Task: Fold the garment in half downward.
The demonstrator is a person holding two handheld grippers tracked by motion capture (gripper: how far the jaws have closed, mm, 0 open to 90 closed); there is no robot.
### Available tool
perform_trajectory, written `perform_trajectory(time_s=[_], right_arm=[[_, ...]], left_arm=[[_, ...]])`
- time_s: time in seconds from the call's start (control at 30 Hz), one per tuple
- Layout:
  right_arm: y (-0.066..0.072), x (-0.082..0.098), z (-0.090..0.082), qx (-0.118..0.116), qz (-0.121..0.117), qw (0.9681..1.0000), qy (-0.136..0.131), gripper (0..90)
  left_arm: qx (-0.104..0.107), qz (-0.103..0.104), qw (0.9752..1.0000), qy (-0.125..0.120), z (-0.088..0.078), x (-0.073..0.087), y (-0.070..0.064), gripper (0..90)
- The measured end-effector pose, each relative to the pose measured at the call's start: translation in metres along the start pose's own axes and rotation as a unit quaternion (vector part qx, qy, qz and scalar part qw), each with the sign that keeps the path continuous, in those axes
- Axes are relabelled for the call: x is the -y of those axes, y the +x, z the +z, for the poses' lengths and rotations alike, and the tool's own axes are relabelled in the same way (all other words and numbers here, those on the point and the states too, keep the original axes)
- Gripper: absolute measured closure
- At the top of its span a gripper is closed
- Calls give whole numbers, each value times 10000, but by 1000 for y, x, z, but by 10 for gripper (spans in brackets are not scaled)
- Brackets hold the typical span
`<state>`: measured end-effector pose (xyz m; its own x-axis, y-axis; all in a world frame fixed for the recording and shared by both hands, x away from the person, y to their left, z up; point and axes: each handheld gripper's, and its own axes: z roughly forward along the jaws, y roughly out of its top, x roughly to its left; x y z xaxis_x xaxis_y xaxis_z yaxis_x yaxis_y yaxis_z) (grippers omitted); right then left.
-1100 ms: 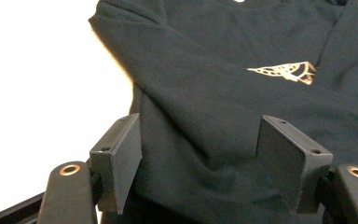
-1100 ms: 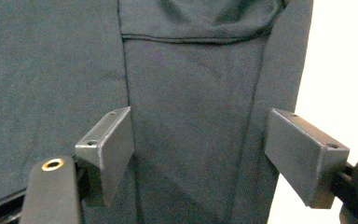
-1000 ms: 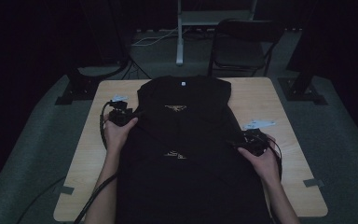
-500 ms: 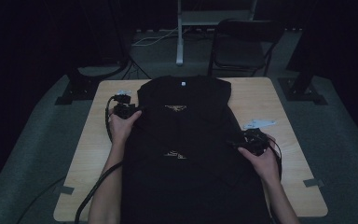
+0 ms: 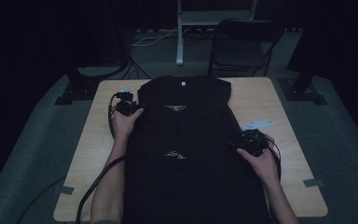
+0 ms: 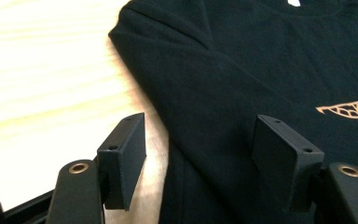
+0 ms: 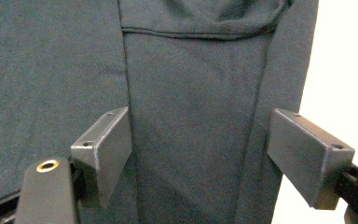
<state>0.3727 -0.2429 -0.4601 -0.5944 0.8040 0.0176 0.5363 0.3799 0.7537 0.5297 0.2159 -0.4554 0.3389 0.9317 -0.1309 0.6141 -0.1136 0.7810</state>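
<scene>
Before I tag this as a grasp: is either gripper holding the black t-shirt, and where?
Nothing held. Left gripper straddles the black cotton t-shirt's left edge, right gripper its folded right side; both open.

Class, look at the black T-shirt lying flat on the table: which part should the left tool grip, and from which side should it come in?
Probably the folded left edge of the black T-shirt, approached from the bare wooden table beside it. That edge is a straight doubled fold, and the left tool already straddles it with open jaws, one over wood, one over cloth.
</scene>
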Motion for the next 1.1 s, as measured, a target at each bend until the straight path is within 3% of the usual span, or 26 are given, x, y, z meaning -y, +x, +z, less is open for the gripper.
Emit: perform_trajectory(time_s=[0.23,0.33,0.4,0.43,0.47,0.5,0.67,0.8,0.87,0.97,1.0,1.1], right_arm=[[2,-1,1,84,-50,9999,33,210],[4,-1,1,136,-59,9999,35,213],[5,-1,1,145,-46,9999,40,215],[5,-1,1,168,-39,9998,35,215],[5,-1,1,168,-39,9998,35,215],[7,0,1,213,-15,9998,34,215],[7,0,1,221,9,9997,39,208],[9,0,1,123,-94,9999,64,180],[10,-1,3,49,-123,9998,114,117],[10,-5,4,-124,-143,9997,174,142],[8,-10,3,-124,-123,9996,201,215],[-3,-30,0,-162,270,9994,-157,247]], left_arm=[[-256,124,9996,14,6,-4,-5,430],[-318,256,9992,11,6,-4,-9,544],[-215,56,9998,-20,5,-3,-8,674],[-215,56,9998,-20,5,-3,-8,724],[-142,-20,9999,-18,5,-3,-8,724],[-110,-49,9999,-13,6,-3,-9,781],[-35,-135,9999,-14,5,-2,-7,796],[-241,103,9996,-37,5,-2,-14,799],[-224,89,9997,-28,5,-2,-13,799],[-187,32,9998,-23,5,-2,-12,797],[-195,30,9998,-21,5,-2,-12,793],[-284,109,9995,-30,5,-2,-14,785]])
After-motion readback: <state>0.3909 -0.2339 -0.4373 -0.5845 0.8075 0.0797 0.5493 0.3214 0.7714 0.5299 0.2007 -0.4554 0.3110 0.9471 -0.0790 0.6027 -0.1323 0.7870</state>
